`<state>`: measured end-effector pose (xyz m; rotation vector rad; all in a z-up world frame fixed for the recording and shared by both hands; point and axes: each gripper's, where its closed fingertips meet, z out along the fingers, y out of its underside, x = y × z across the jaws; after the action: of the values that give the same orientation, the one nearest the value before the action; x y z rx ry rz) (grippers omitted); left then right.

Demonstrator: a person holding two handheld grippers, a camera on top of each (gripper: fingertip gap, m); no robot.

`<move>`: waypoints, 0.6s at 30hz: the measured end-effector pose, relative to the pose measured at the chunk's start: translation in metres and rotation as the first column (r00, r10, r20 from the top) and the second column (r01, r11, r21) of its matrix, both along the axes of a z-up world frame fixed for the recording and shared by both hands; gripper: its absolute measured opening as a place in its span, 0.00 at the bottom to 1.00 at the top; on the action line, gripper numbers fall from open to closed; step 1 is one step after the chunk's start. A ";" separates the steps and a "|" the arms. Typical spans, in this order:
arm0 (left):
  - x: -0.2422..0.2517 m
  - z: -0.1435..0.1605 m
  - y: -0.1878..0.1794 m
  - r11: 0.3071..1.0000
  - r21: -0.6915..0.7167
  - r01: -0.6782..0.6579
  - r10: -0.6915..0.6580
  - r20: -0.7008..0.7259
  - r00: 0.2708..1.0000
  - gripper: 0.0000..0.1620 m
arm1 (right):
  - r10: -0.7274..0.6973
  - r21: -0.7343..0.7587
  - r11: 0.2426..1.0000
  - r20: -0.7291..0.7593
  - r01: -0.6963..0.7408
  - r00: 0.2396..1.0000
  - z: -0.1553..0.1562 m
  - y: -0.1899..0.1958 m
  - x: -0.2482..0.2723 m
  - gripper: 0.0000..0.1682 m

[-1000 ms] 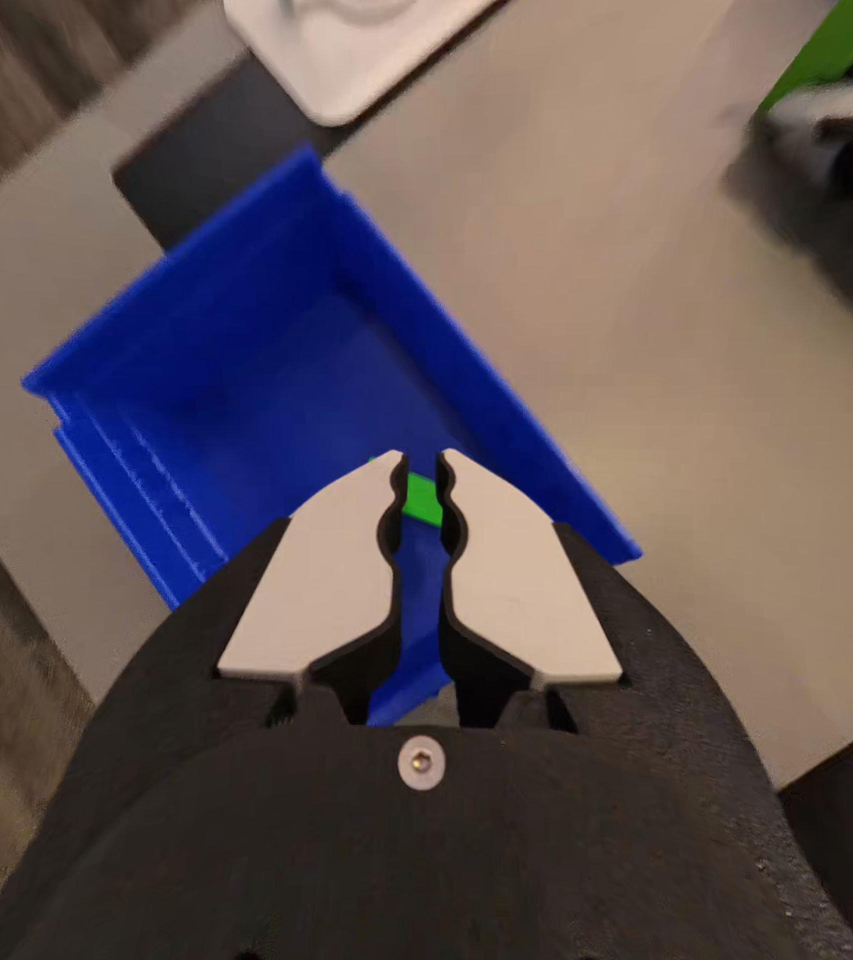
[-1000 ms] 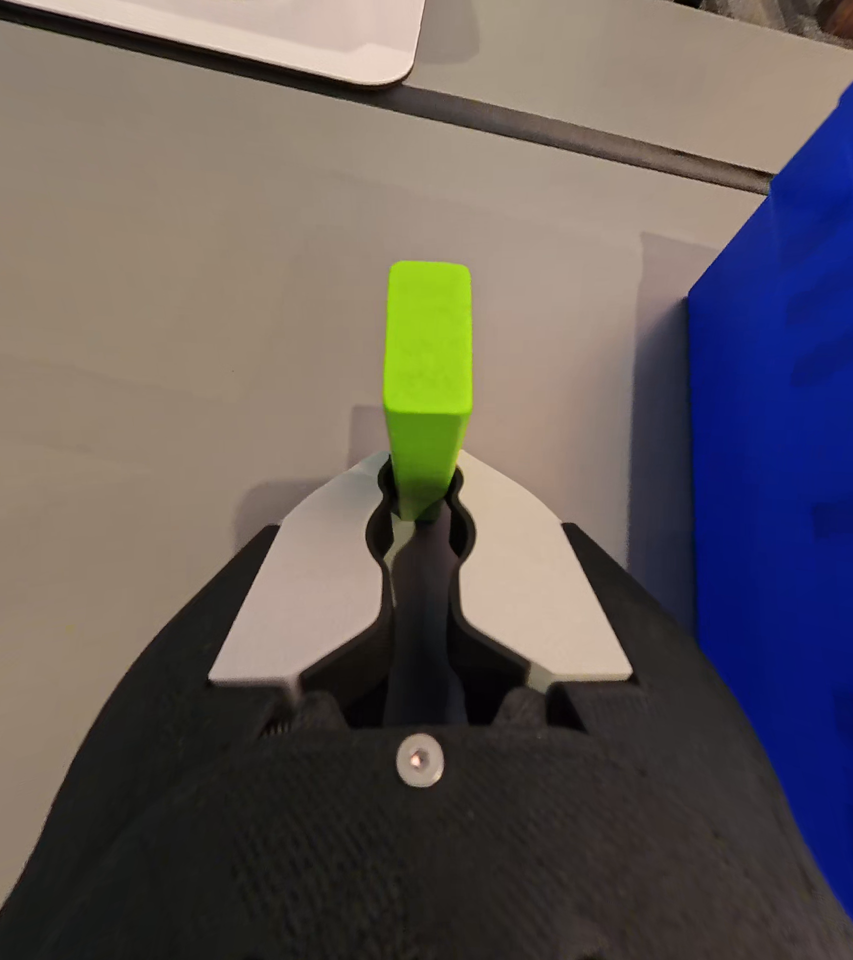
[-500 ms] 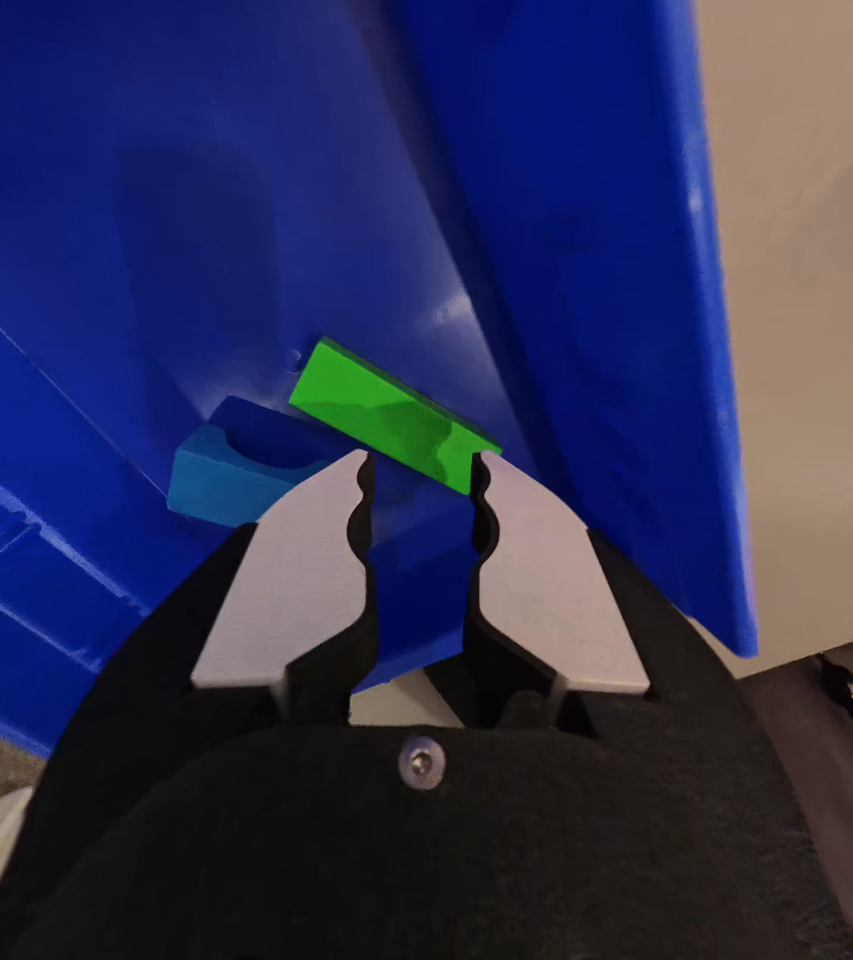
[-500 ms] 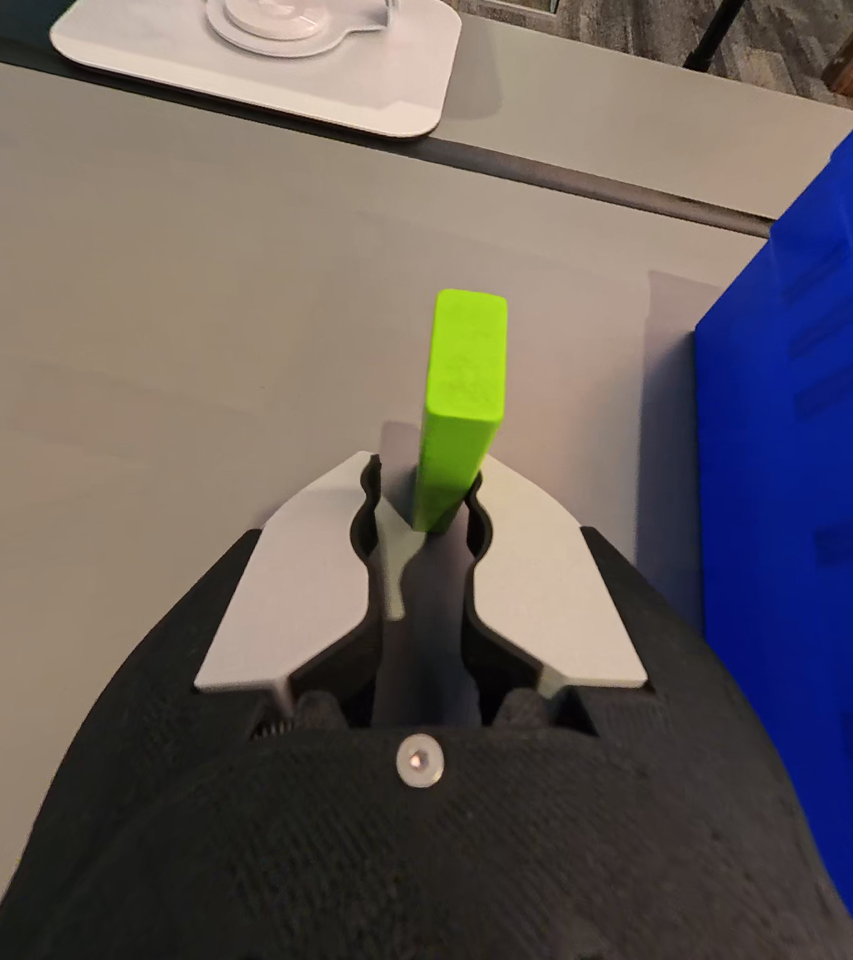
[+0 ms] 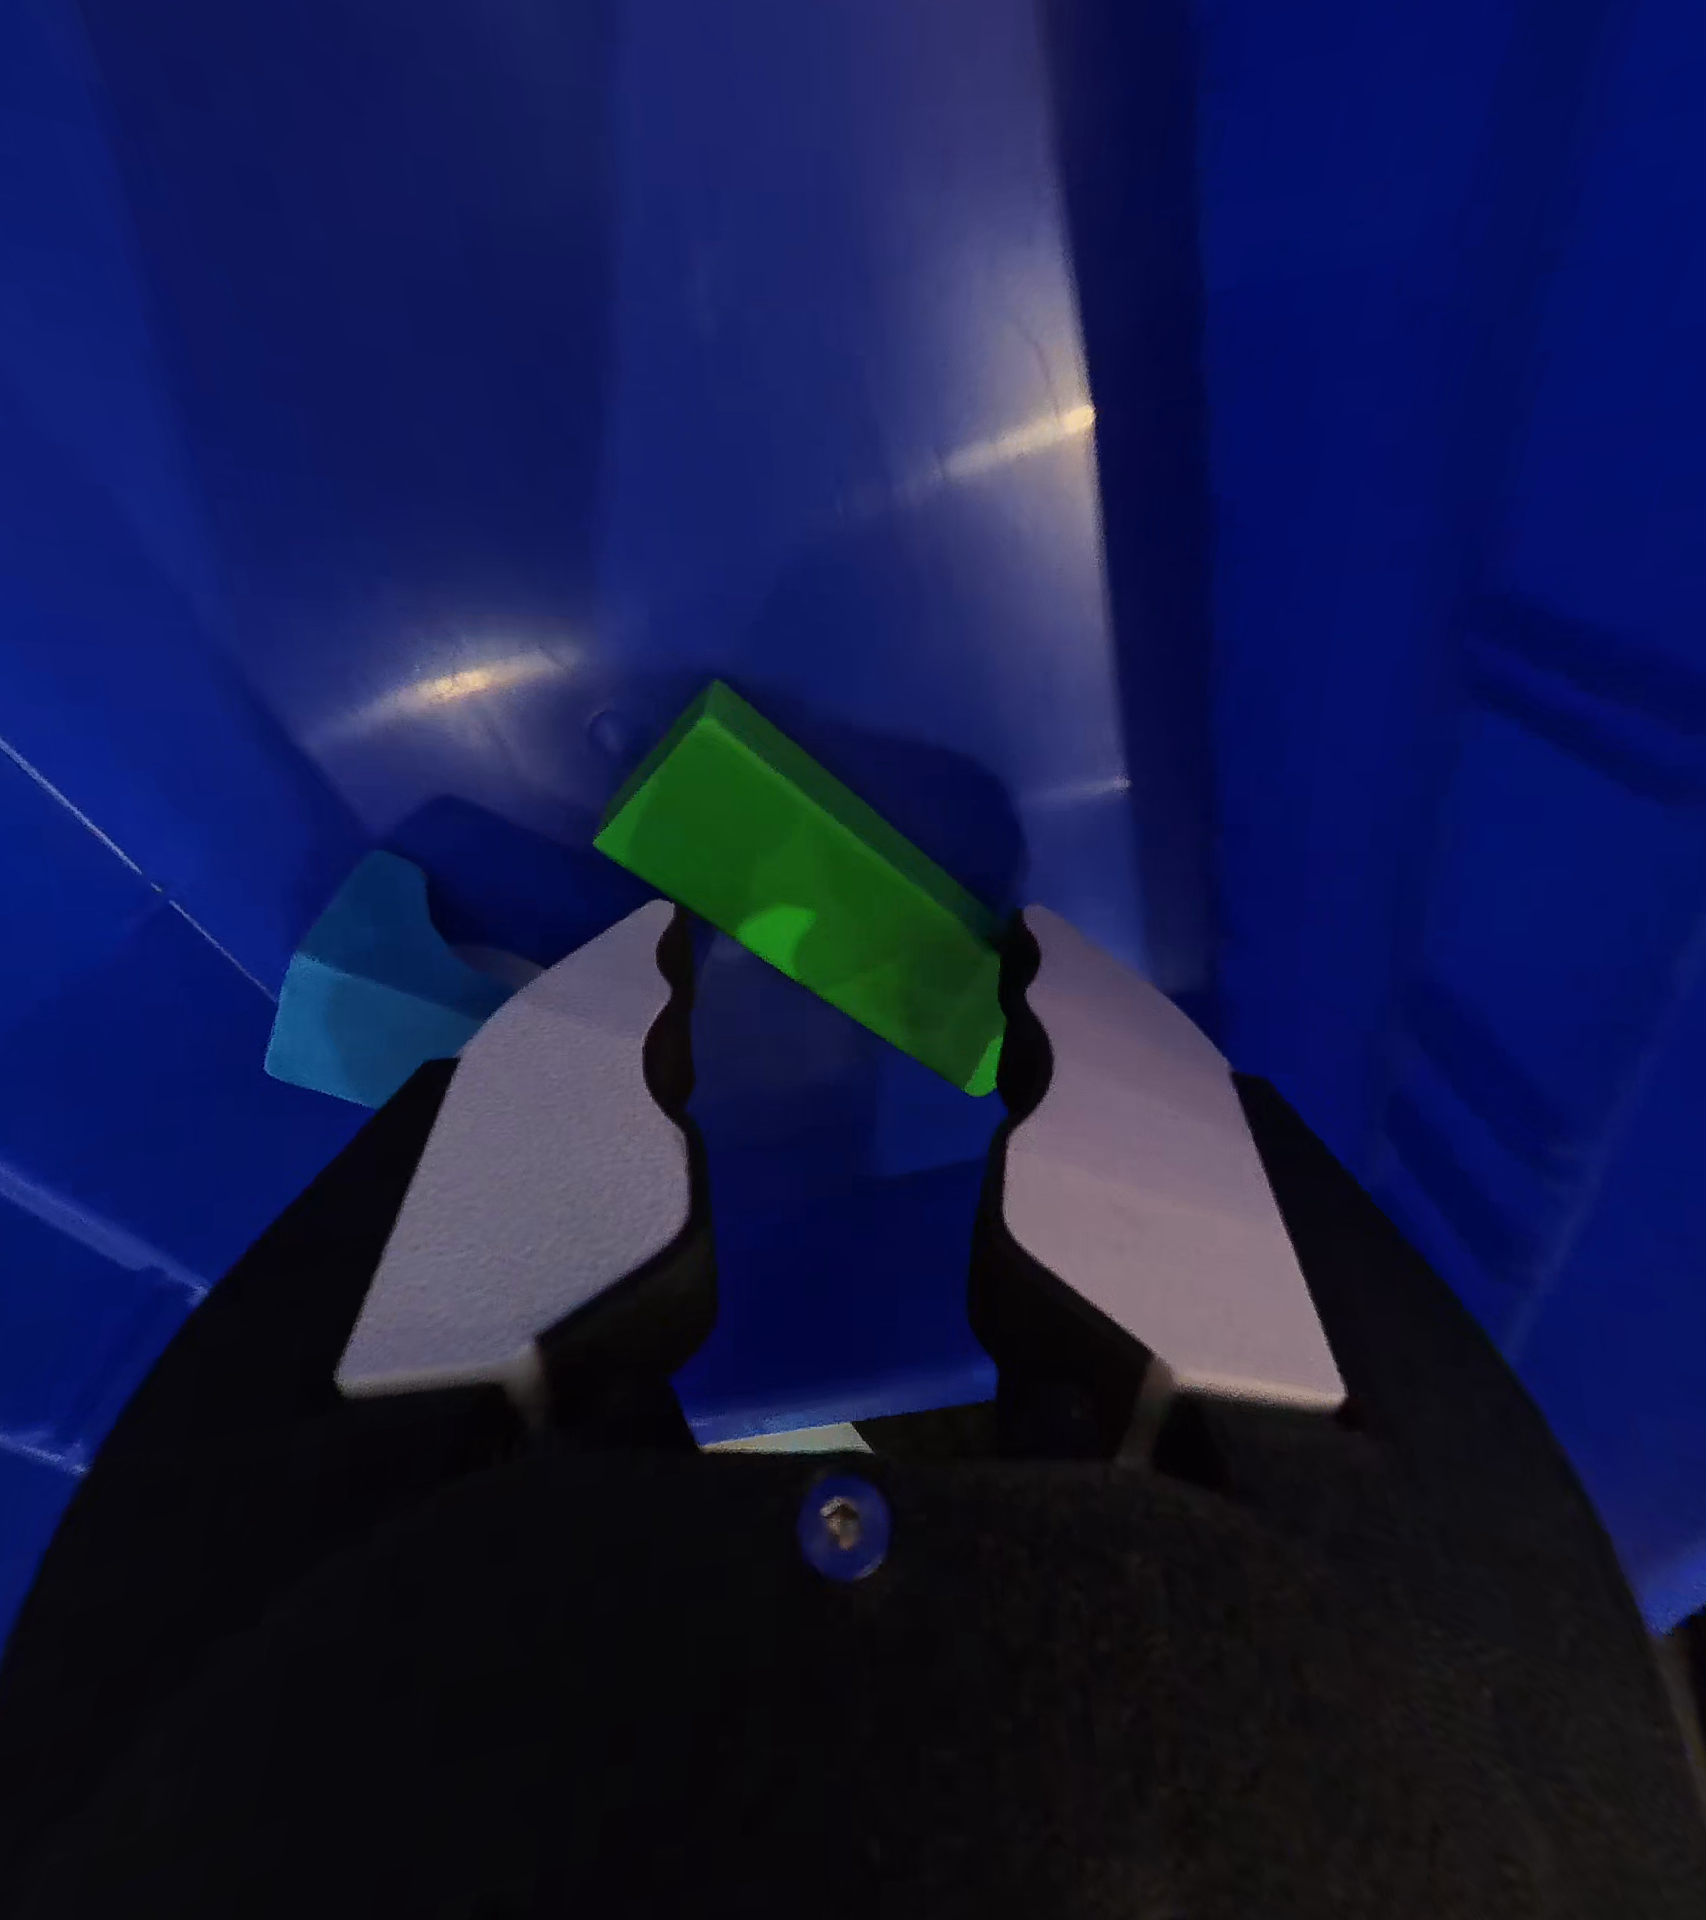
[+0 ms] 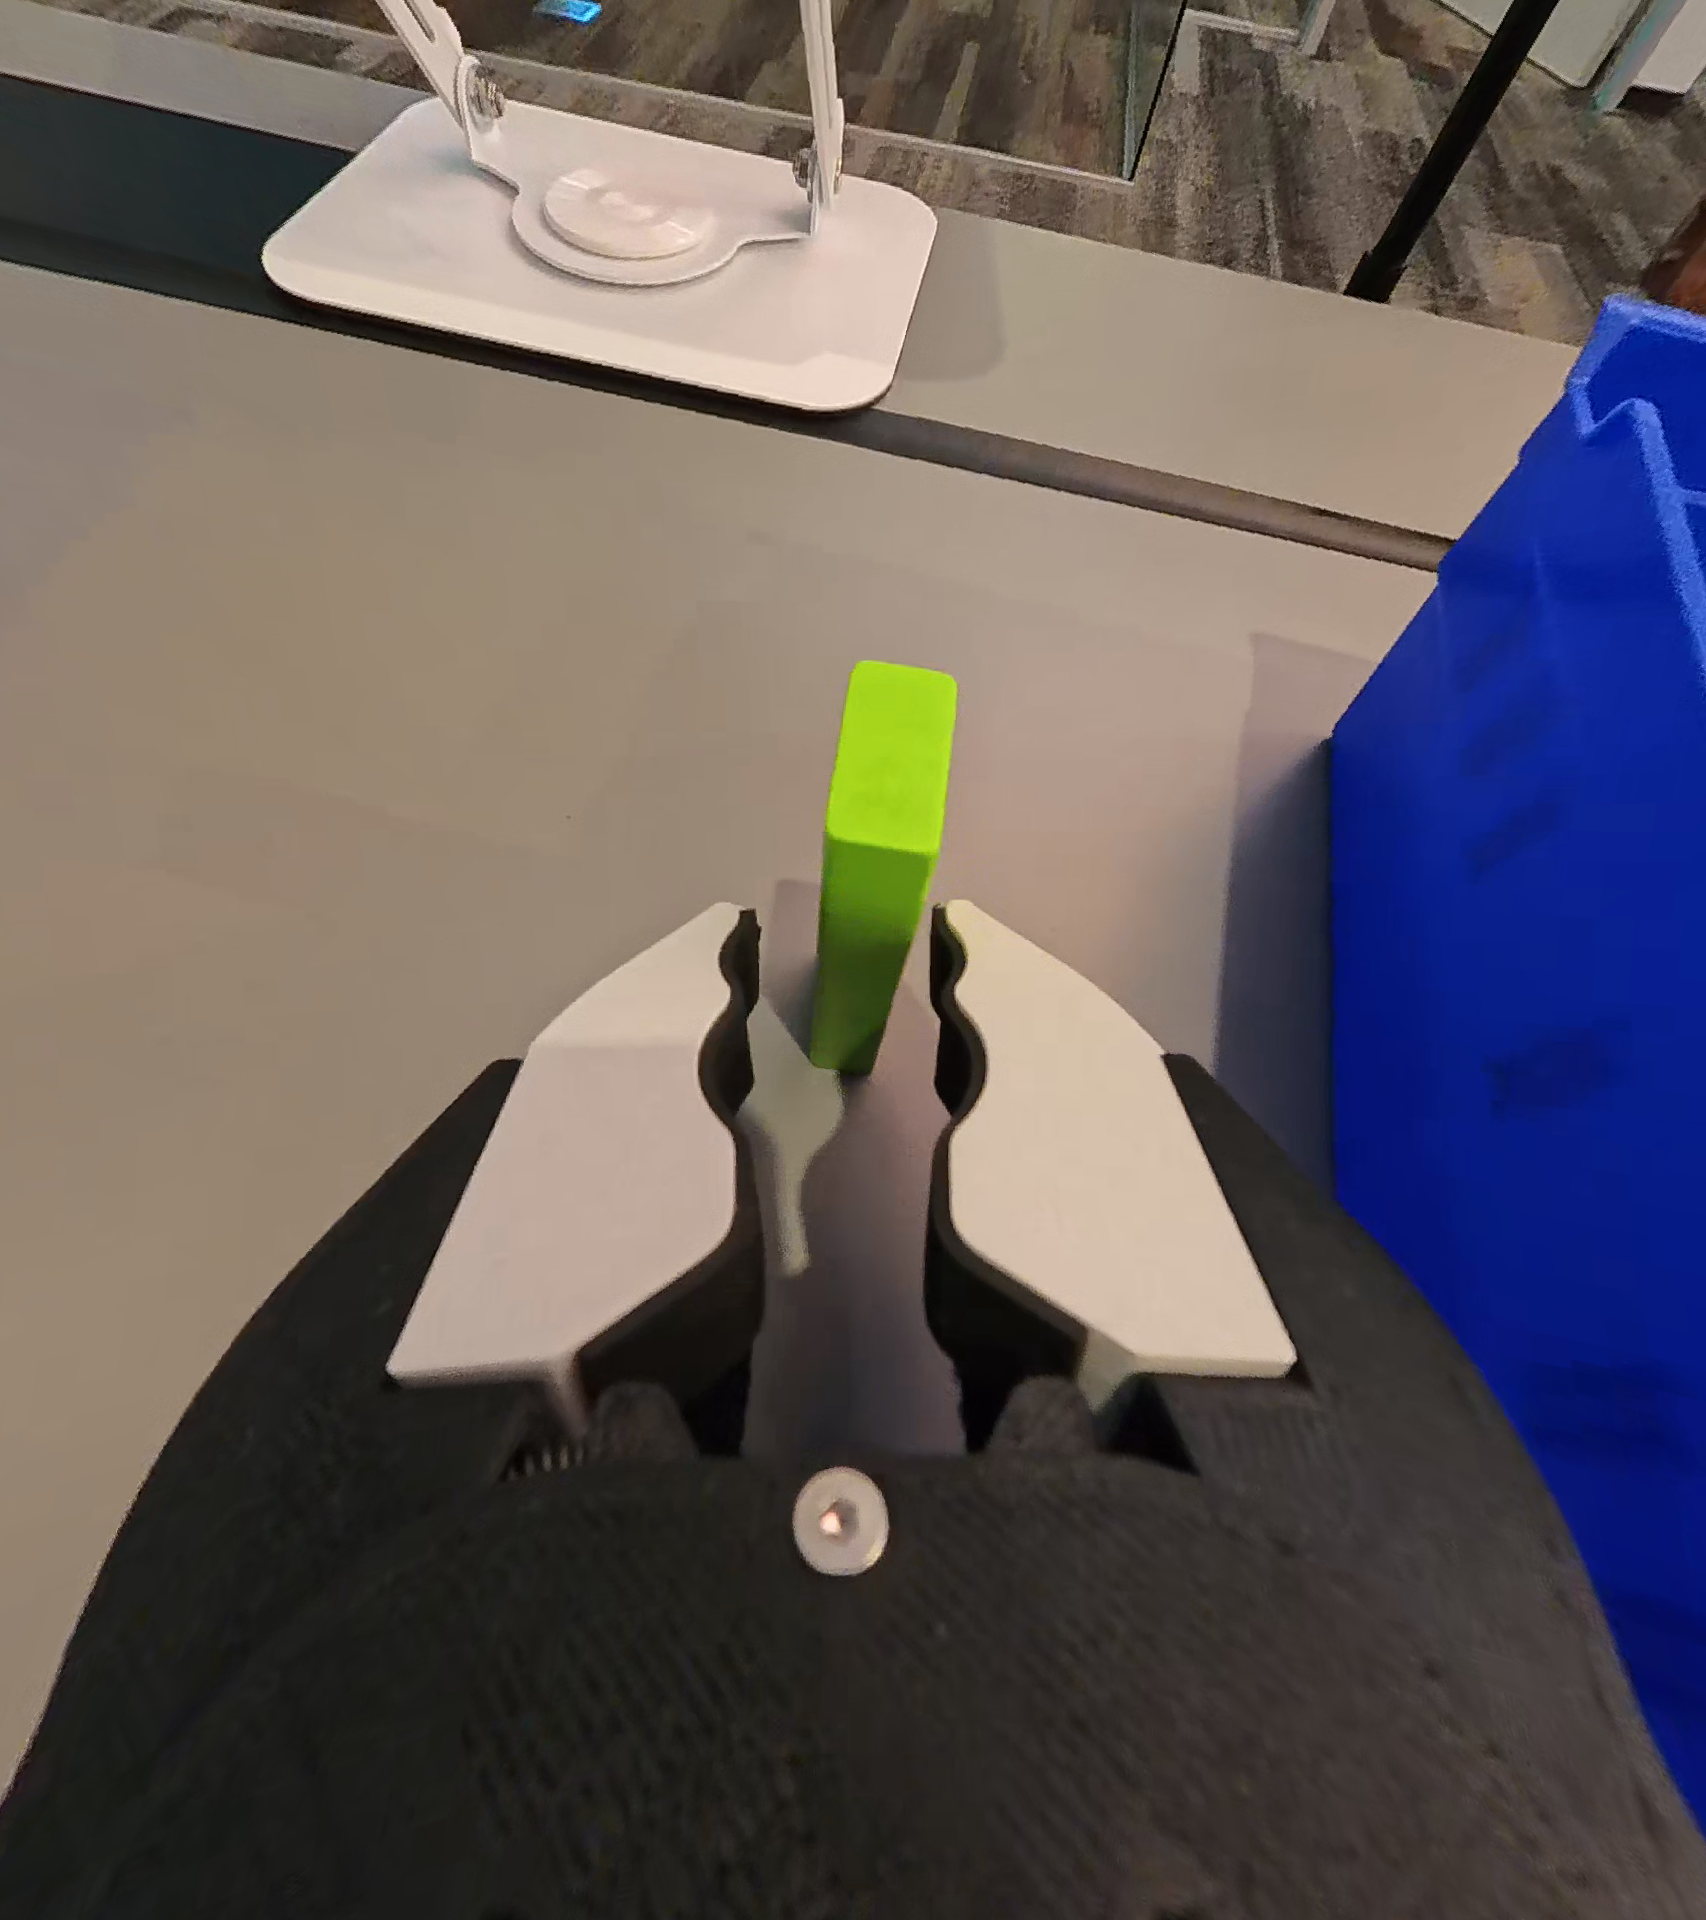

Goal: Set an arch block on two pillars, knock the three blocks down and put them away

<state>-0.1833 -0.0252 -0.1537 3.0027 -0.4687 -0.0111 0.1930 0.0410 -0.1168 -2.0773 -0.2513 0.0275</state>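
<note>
1. The green block (image 5: 807, 914) lies tilted inside the blue bin (image 5: 1348, 520), with one end low beside the right finger of the left gripper (image 5: 844, 997). Its fingers are spread and I judge that they do not press the block, so the block seems already put away.
2. The blue arch block (image 5: 361, 997) lies in the same bin, just beside the green block. The left finger covers part of it, and I cannot tell if the two blocks touch.
3. The lime-green block (image 6: 885, 852) stands upright on the grey surface (image 6: 309, 675), in front of the right gripper (image 6: 844, 966). Its fingers are spread on both sides of the block, with a gap on each side, so they hold nothing. In my judgement this block is the last one to put away, and the gripper is placed so that it can close on it.
4. The bin stands just to the right of this block, so the way to it is short.
5. The foot of the lime-green block is hidden between the fingers. In the right wrist view the inside of the bin is cut off. In the left wrist view the bin floor is dark and its edges are hard to see.
6. A white stand base (image 6: 600, 281) rests at the far edge, well apart.
</note>
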 end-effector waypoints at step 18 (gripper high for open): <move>-0.006 0.029 0.013 0.979 0.154 0.135 -0.138 0.014 0.990 0.22 | -0.043 0.106 0.993 -0.043 0.047 0.998 0.027 -0.005 0.014 0.23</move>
<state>-0.1890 -0.0119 -0.1252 3.1156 -0.7074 -0.0216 0.2067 0.0357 -0.0898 -1.9735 -0.1774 0.0283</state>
